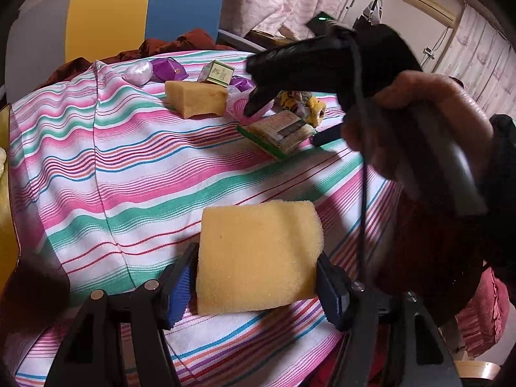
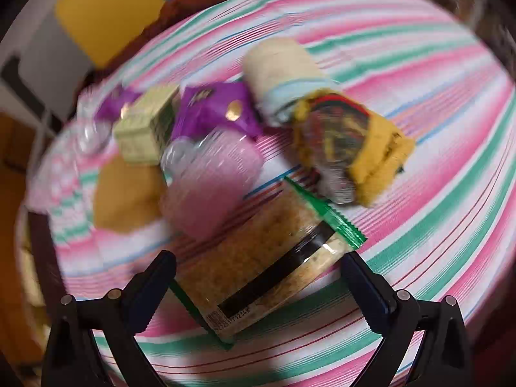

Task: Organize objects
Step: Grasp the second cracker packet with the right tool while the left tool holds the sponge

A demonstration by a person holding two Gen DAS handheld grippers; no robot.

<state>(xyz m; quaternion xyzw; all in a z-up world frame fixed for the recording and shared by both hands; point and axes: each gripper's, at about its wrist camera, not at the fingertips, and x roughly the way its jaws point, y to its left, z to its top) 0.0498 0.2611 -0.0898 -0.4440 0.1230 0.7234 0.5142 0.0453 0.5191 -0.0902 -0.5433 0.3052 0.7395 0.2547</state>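
The left gripper (image 1: 258, 285) clamps a yellow sponge (image 1: 258, 254) above the striped cloth (image 1: 129, 167). The right gripper (image 2: 258, 290), held in a hand (image 1: 429, 122), hangs spread wide around a cracker packet (image 2: 264, 267).

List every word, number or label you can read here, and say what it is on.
"712348": end of the barcode digits on the cracker pack; the earlier digits are blurred.
Green box: printed label, too small to read.
Purple packet: gold script, blurred.
Nothing else is legible.

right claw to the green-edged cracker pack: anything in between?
Nothing visible. The right claw is open and the cracker pack lies directly between its fingers on the striped cloth. The pink pouch touches the pack's far corner, beyond the fingertips. View is motion-blurred.
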